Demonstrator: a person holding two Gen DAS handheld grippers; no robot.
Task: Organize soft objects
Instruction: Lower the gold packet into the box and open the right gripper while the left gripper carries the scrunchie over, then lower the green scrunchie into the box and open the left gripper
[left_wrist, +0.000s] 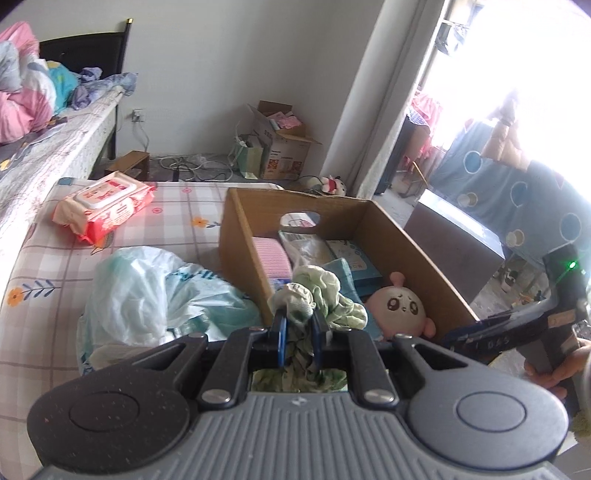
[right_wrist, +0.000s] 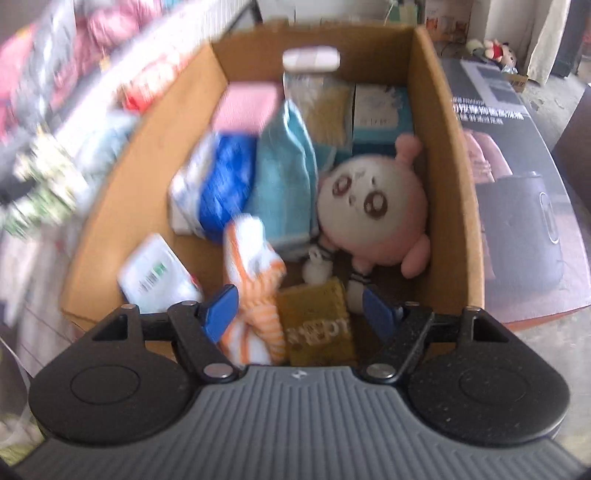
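Observation:
An open cardboard box (left_wrist: 255, 210) stands on the plaid bed. My left gripper (left_wrist: 299, 314) is shut on a crumpled green patterned cloth (left_wrist: 321, 291), held just over the box's near left wall. A pink round-faced plush doll (left_wrist: 400, 306) lies inside the box. In the right wrist view my right gripper (right_wrist: 299, 299) hangs open over the box (right_wrist: 447, 184). An orange-and-white striped cloth (right_wrist: 251, 258) lies under it, against the left finger only. The plush doll (right_wrist: 373, 206), a light blue towel (right_wrist: 288, 184) and a yellow packet (right_wrist: 317, 325) lie nearby.
On the plaid bed sheet (left_wrist: 48, 258) lie a red wet-wipes pack (left_wrist: 103, 206) and a bulging plastic bag (left_wrist: 155, 295). A hand (left_wrist: 554, 369) holds the right gripper's handle at the box's right. Beyond stand a floor carton (left_wrist: 284, 147) and a dark cabinet (left_wrist: 454, 236).

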